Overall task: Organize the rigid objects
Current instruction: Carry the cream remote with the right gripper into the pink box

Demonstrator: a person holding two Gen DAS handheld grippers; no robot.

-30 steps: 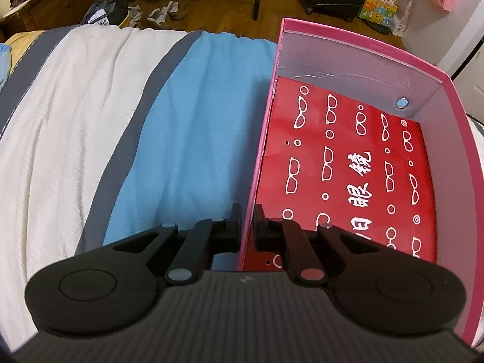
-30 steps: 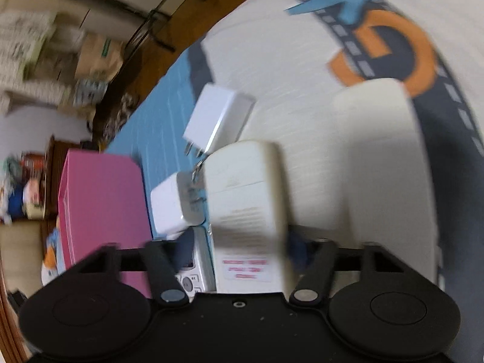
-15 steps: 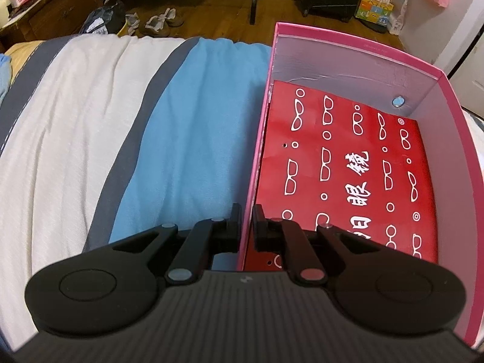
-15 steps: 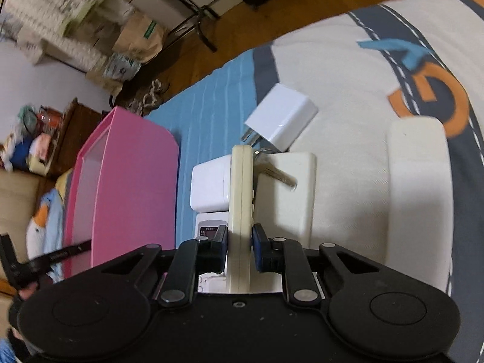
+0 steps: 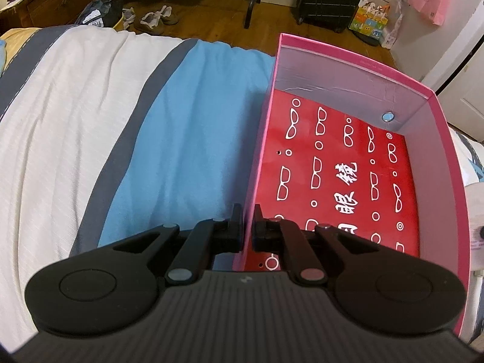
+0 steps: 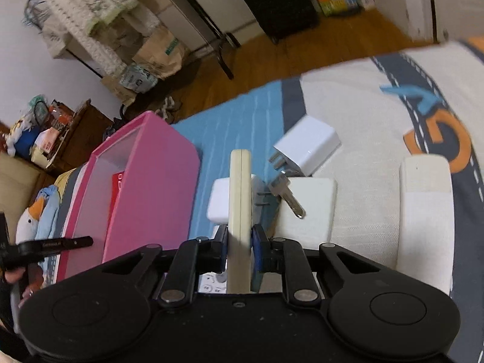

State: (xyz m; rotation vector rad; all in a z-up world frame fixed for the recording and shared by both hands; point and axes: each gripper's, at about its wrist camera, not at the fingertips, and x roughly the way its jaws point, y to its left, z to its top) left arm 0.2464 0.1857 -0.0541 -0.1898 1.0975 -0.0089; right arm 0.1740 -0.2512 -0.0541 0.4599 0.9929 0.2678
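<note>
Cream-coloured remote (image 6: 240, 211) now stands on edge, pinched in the right gripper (image 6: 239, 243), whose fingers have just closed on it, lifted off the bed (image 6: 363, 115). Left gripper (image 5: 248, 227) pinches the pink box (image 5: 450, 181) wall at lower centre, steadying it for the drop.

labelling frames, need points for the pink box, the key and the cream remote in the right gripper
pink box (image 5: 357, 69), left wrist view, inner face of its far wall
key (image 6: 287, 195), right wrist view, middle of its metal blade
cream remote (image 6: 240, 187), right wrist view, narrow edge above the pads
</note>
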